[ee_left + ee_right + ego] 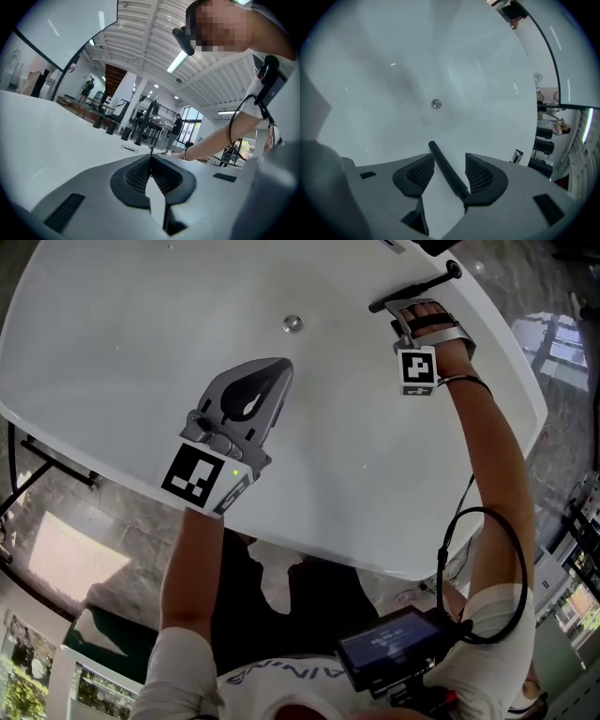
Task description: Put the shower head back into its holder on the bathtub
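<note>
The shower head is a slim black wand (417,289) lying over the far right part of the white bathtub (131,343). My right gripper (410,315) sits just below it in the head view, largely hidden by the hand. In the right gripper view the wand (449,172) runs slantwise between the jaws of the right gripper (450,156), which stand apart with gaps beside the wand, tilted down at the tub floor. My left gripper (283,367) hovers over the tub's near middle, with its tips together and nothing between them (151,157).
The round metal drain (292,323) (436,104) lies in the tub floor between the grippers. A dark fitting (513,11) sits on the far rim. Dark tiled floor (66,540) surrounds the tub. A cable (469,549) runs along the right arm to a chest device (394,648).
</note>
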### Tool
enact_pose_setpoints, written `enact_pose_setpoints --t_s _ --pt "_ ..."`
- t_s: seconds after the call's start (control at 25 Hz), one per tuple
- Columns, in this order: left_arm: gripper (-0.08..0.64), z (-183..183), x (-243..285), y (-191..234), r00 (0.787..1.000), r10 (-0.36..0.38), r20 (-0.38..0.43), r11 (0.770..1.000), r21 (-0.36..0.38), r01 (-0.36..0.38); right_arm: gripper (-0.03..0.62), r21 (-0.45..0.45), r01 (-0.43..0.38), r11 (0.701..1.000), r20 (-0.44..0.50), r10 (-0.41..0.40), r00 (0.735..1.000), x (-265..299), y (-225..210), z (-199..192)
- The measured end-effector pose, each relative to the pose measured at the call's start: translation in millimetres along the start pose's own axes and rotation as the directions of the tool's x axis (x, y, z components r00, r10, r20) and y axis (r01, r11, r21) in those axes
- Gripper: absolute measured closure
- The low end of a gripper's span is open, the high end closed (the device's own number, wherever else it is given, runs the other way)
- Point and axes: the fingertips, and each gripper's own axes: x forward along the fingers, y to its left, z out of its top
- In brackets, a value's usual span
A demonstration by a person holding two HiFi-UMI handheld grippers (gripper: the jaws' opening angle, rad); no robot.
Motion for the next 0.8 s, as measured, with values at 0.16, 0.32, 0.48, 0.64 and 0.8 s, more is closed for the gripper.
enact_pose_setpoints --t_s 0.16,0.32,0.48,0.64,0.8 --pt "0.545 -18 4 10 1.0 -0.012 -0.004 1.0 -0.006 0.012 0.393 -0.077 -0.03 0.997 -0.022 0.028 0.999 29 5 3" --pt "0.545 -21 1 14 1.0 -0.011 -0.002 1.0 -0.017 0.011 0.392 -0.152 -0.072 0.986 -0.057 0.065 0.996 47 9 -2" --pt "0.543 -21 -3 15 1.0 -0.015 0.003 0.999 -0.03 0.015 0.391 -0.192 -0.109 0.975 -0.102 0.09 0.991 56 14 -11" --pt "0.543 -25 0 20 1.0 -0.014 0.006 0.999 -0.039 0.014 0.392 -0.206 -0.143 0.968 -0.135 0.117 0.984 69 23 -22" --pt "0.544 -30 0 30 1.0 -0.027 0.008 0.998 -0.048 0.028 0.391 -0.197 -0.16 0.967 -0.192 0.122 0.974 86 27 -33"
